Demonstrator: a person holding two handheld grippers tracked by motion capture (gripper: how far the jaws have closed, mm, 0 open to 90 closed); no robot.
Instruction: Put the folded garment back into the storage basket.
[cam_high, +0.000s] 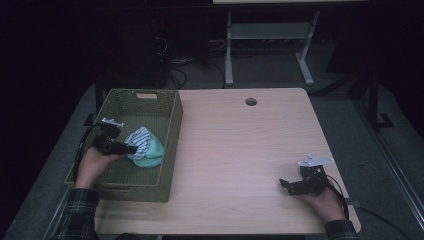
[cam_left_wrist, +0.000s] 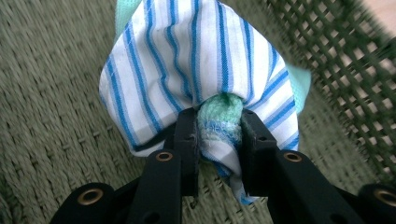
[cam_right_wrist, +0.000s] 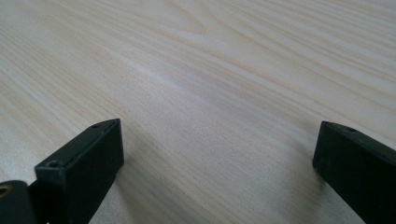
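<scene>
The left gripper (cam_high: 131, 148) reaches into the green woven basket (cam_high: 170, 131), its jaws clamped on a bunched fold of the blue-striped cloth (cam_left_wrist: 196, 70), with mint-green cloth (cam_high: 152, 152) just beyond it; the basket's mesh wall rises close past the cloth. The right gripper (cam_right_wrist: 217, 154) hovers wide apart over bare wooden table (cam_high: 240, 150), well away from the basket

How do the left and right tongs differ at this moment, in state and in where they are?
The left tongs are closed on a bunched striped cloth, while the right tongs stand wide open with nothing between them. The left tongs are inside the green woven basket at the table's left, whereas the right tongs sit low over the bare wooden table near its right front. Both have black jaws, each held in one hand.
</scene>
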